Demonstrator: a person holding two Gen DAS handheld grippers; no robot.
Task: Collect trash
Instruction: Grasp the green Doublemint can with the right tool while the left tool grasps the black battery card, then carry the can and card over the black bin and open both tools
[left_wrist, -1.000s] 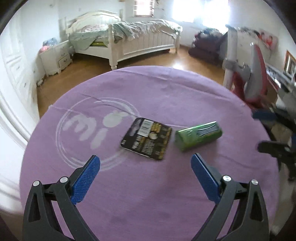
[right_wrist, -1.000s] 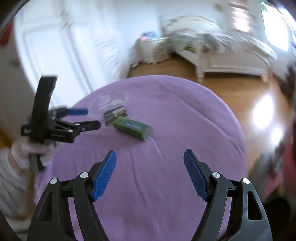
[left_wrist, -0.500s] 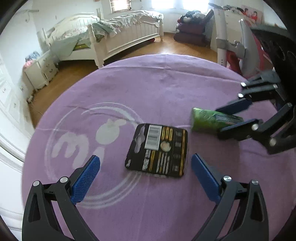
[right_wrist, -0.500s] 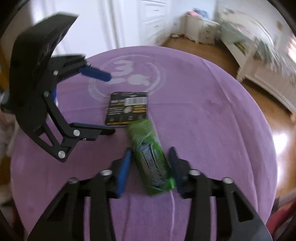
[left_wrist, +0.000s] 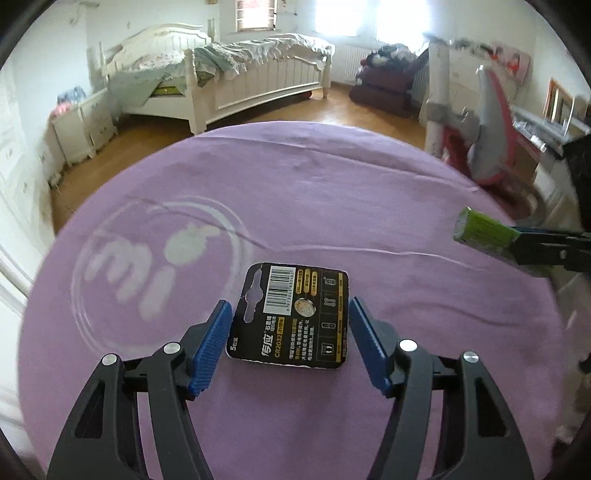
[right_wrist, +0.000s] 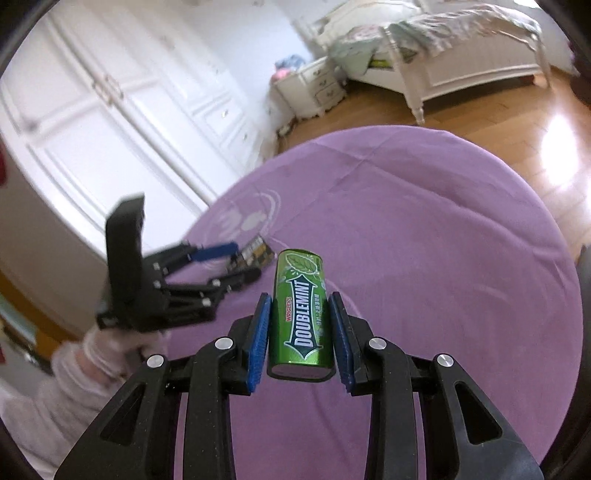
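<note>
— What's the right hand-held gripper (right_wrist: 300, 341) got?

— A glossy green gum pack (right_wrist: 301, 314), a rounded oblong, clamped flat between its ribbed blue pads and lifted clear of the counter (right_wrist: 443, 258); in the left view it hangs out at three o'clock.

— And the left hand-held gripper (left_wrist: 288, 345)?

— Tilted steeply down, its jaws have just been closing around a flat black battery card (left_wrist: 293, 317) with a barcode, lying on the wrinkled purple cloth; a sliver of cloth shows at each pad, so it isn't pinched. A pale sleeve (right_wrist: 66, 373) runs in from eight o'clock in the right view
</note>
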